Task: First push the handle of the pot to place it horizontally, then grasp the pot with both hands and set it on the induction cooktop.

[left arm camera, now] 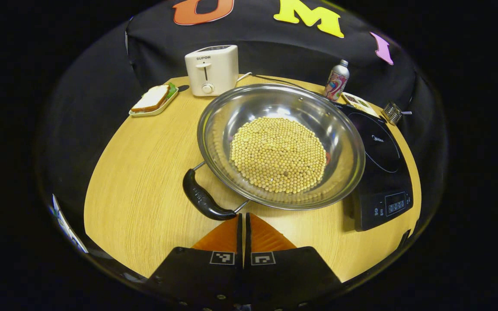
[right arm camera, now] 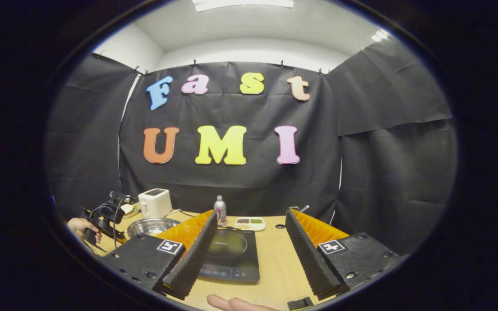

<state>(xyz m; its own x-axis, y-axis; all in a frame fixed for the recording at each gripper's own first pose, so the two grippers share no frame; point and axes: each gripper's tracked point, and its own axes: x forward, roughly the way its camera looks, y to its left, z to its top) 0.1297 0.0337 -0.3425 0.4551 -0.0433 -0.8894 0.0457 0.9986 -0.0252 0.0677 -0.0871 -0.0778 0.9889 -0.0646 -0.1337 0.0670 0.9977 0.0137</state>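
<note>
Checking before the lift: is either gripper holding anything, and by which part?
Nothing is held. The left gripper is shut with its tips at the pot's handle, not around it. The right gripper is open above the cooktop.

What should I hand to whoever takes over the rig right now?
Left gripper: shut, tips right at the pot handle, gripping nothing.
Right gripper: open, hanging above the induction cooktop.
Pot, holding beans, sits on the table beside the cooktop, handle angled toward the left gripper.
Done: nothing sure. Left: push the handle horizontal, lift with both, set on cooktop.
</note>
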